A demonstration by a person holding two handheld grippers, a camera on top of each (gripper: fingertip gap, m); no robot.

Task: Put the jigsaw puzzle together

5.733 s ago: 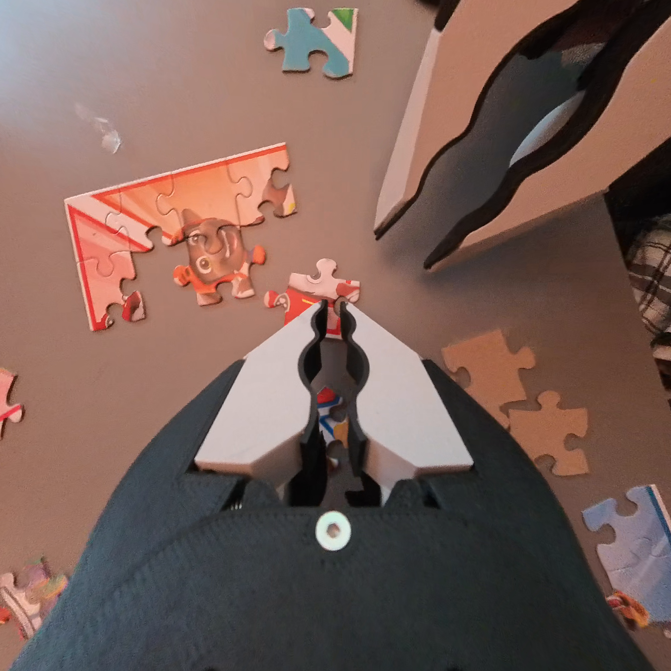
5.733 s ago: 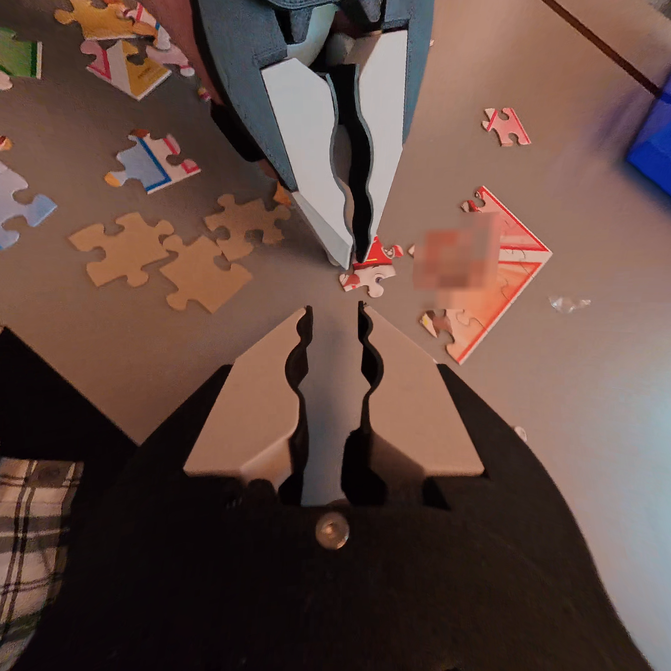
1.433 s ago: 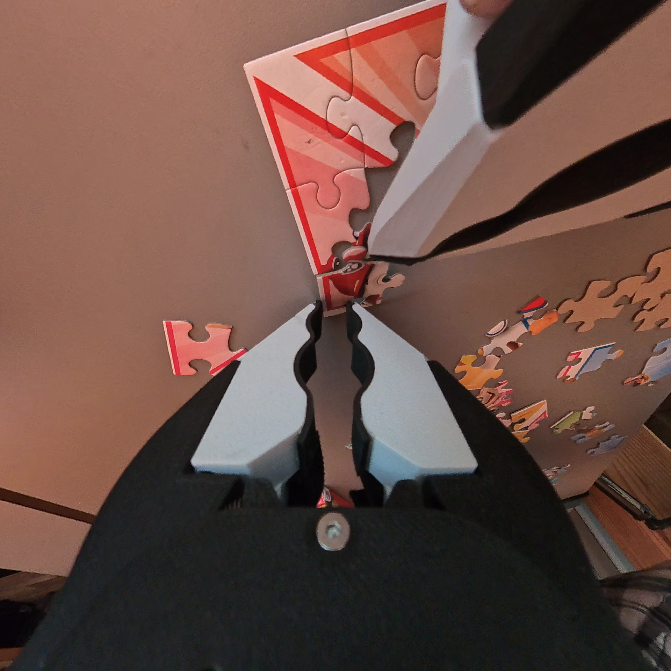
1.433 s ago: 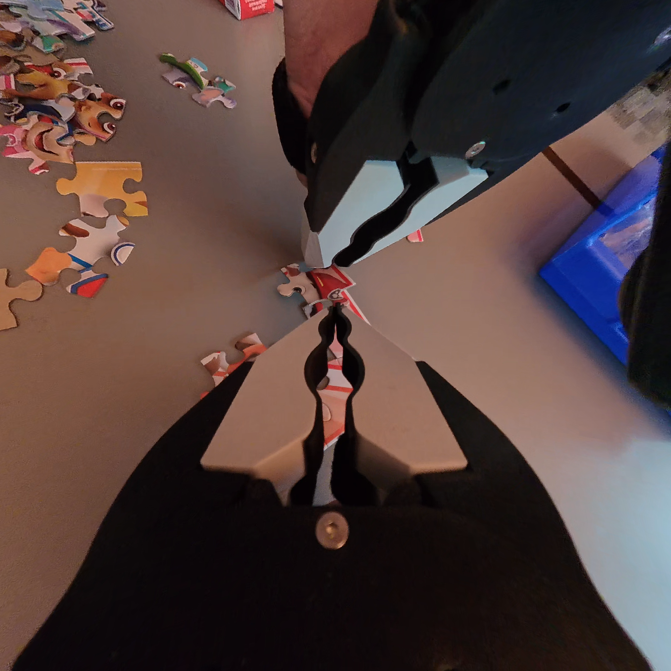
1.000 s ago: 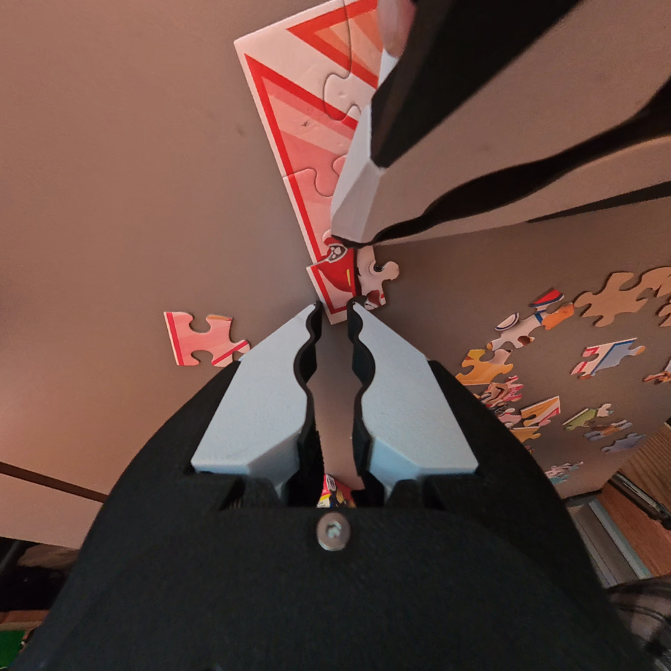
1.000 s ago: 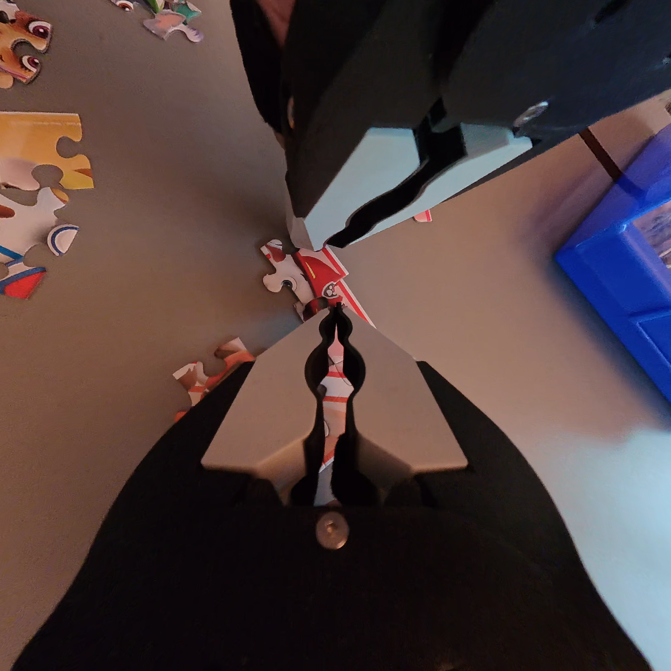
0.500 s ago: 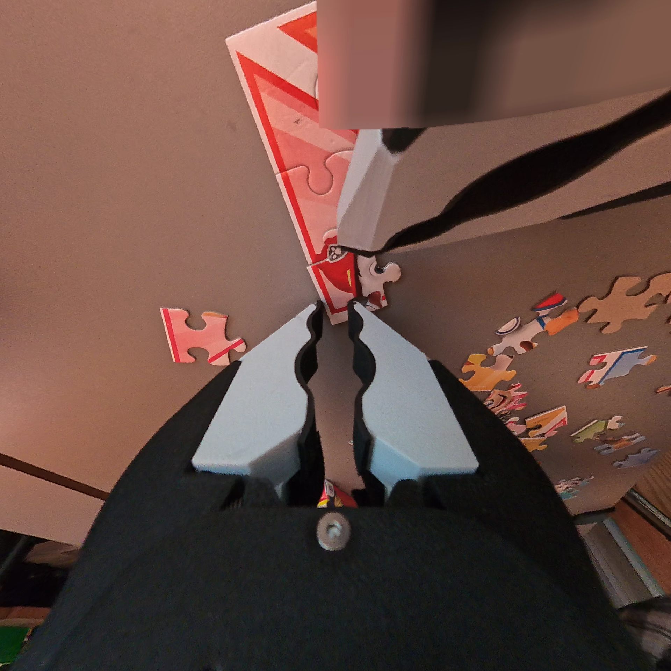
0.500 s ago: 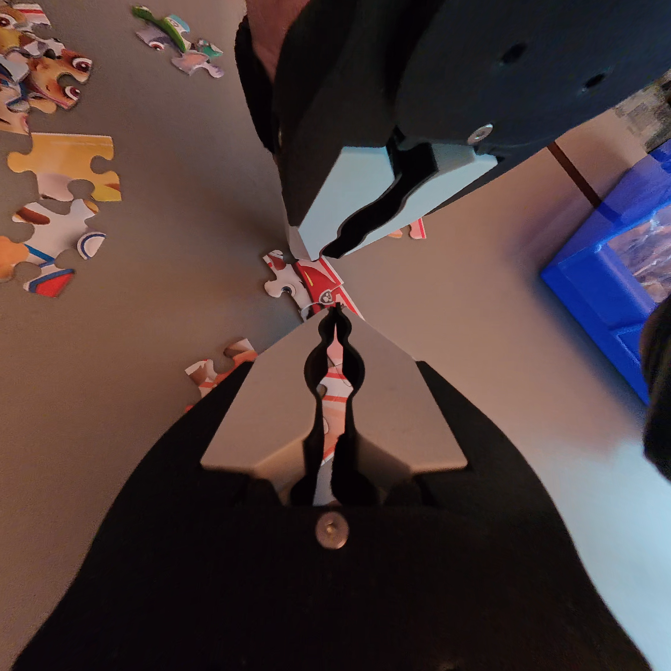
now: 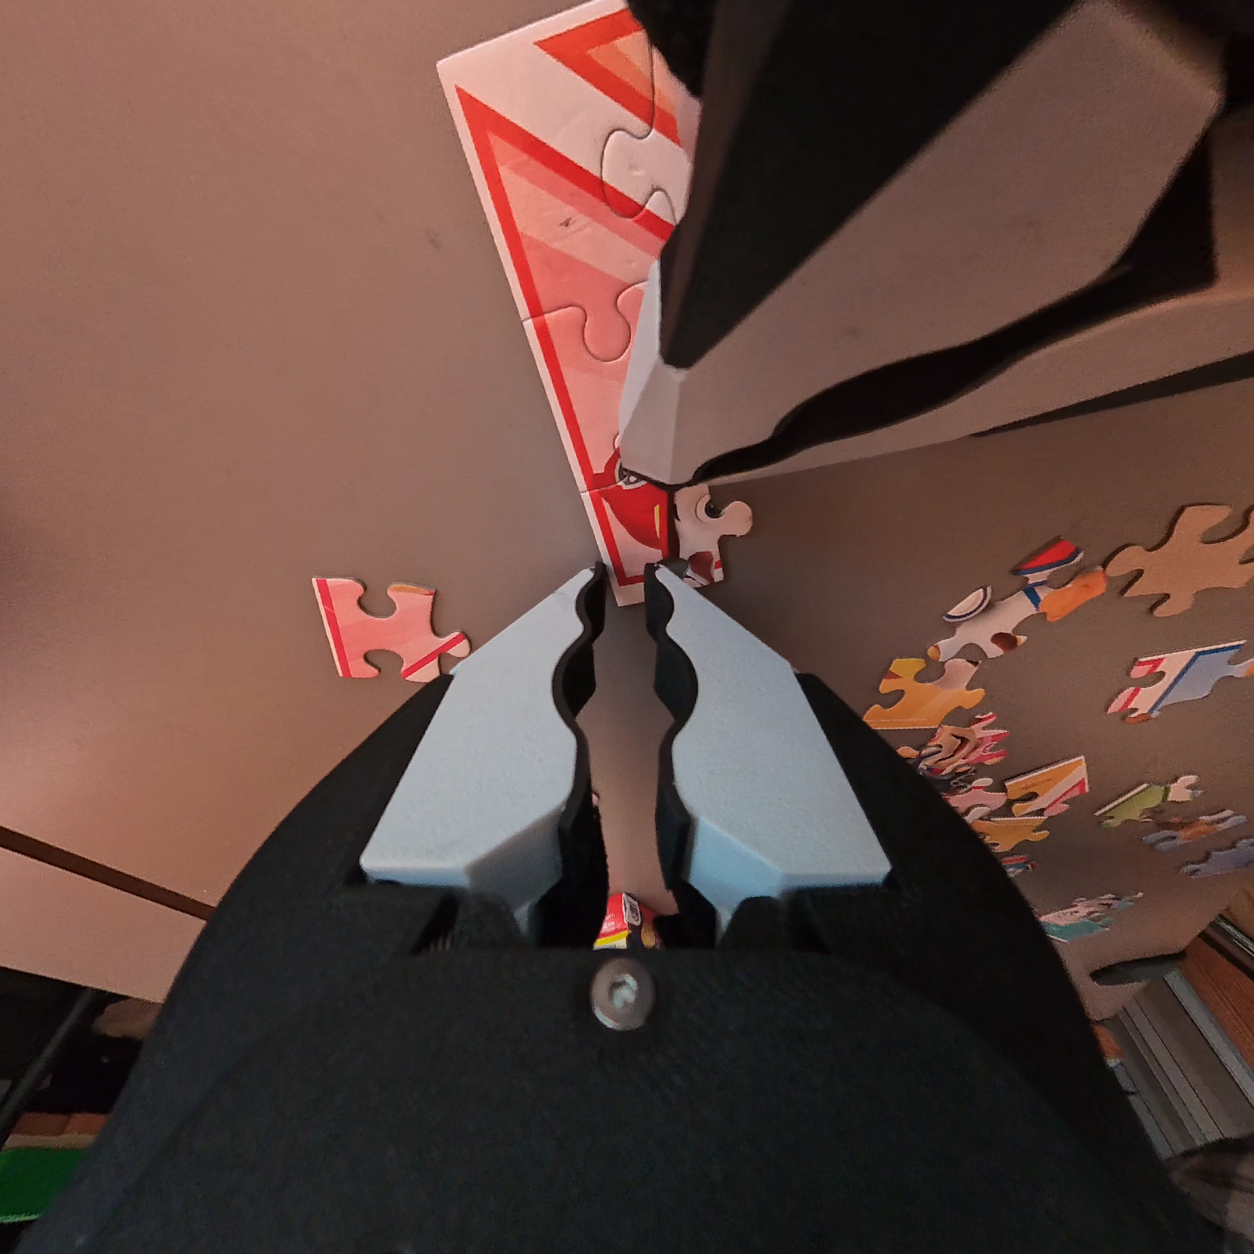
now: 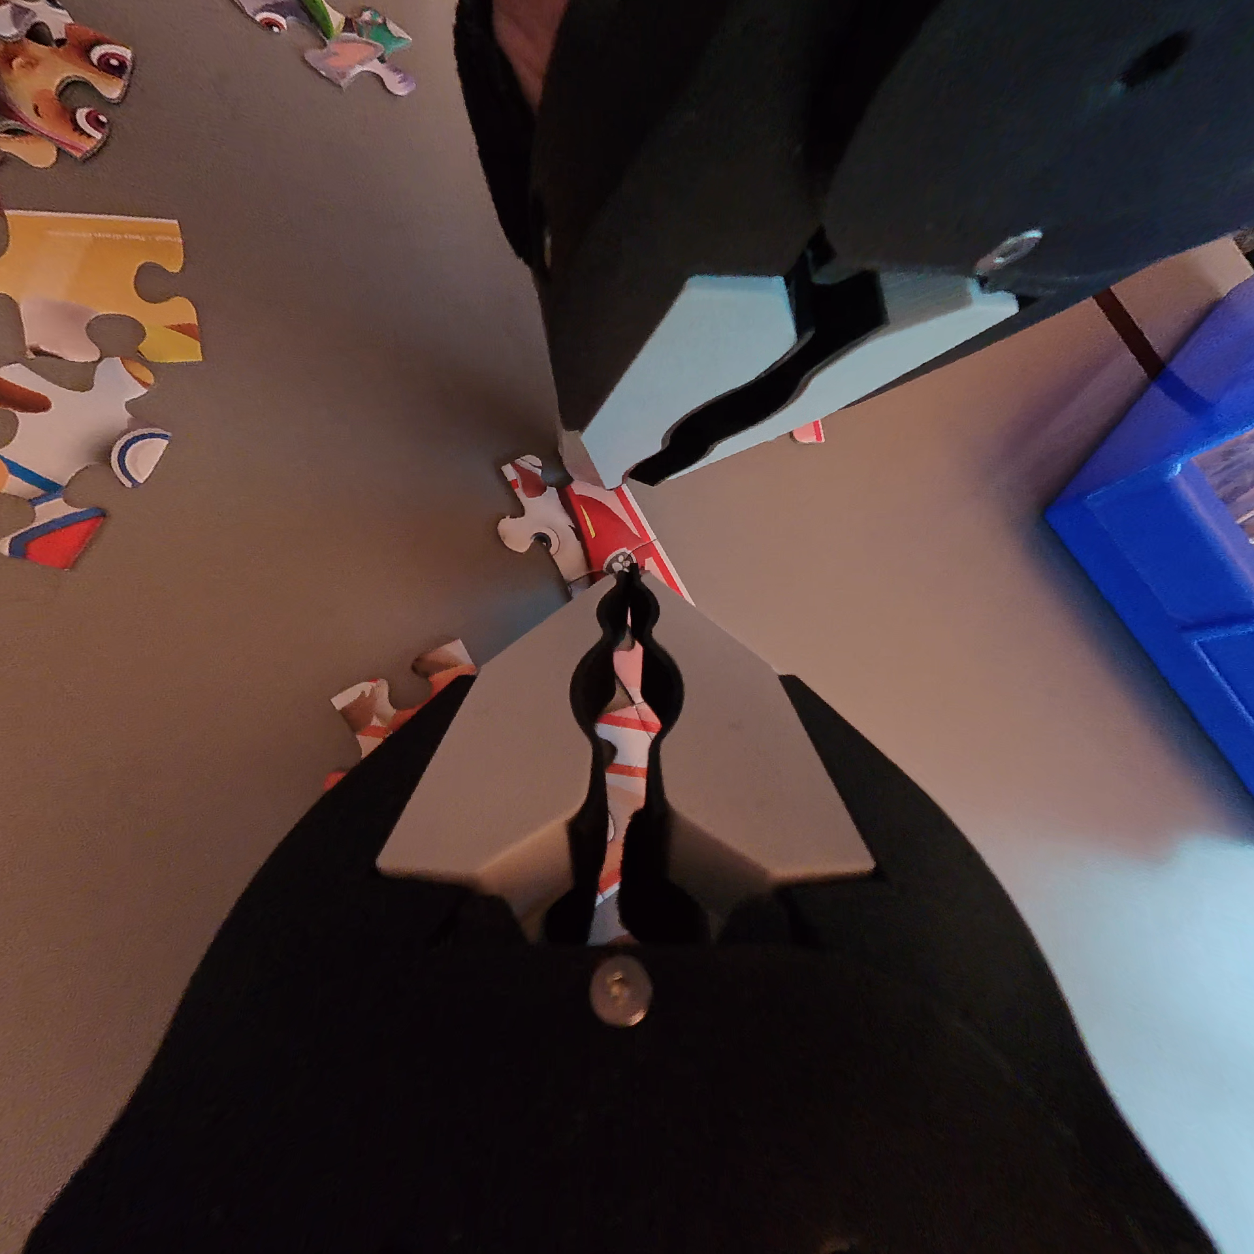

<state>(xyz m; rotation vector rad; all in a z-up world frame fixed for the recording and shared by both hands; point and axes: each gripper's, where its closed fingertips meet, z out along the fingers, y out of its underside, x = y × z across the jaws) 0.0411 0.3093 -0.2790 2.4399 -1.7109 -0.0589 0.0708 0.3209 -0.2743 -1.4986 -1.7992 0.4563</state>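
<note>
The assembled red-and-white striped corner section (image 9: 563, 203) lies on the brown table. A red piece with a white tab (image 9: 638, 536) sits joined at its near end; it also shows in the right wrist view (image 10: 597, 522). My left gripper (image 9: 624, 583) is open by a narrow gap and empty, with its tips at that piece's near edge. My right gripper (image 10: 628, 577) is shut and empty, with its tip pressed down on the seam between the red piece and the section. It reaches in from the upper right in the left wrist view (image 9: 678, 475) and hides part of the section.
A loose pink piece (image 9: 387, 631) lies left of my left gripper. Several loose pieces (image 9: 950, 685) and a face-down cardboard piece (image 9: 1181, 556) lie to the right. A yellow piece (image 10: 102, 285) lies far left. A blue box (image 10: 1167, 543) stands beside the table. Left and right tips are no more than a few centimetres apart.
My left gripper carried the red piece to the section's end and let go of it. My right gripper shut and came down on the seam. In the last half second both cameras moved slightly closer.
</note>
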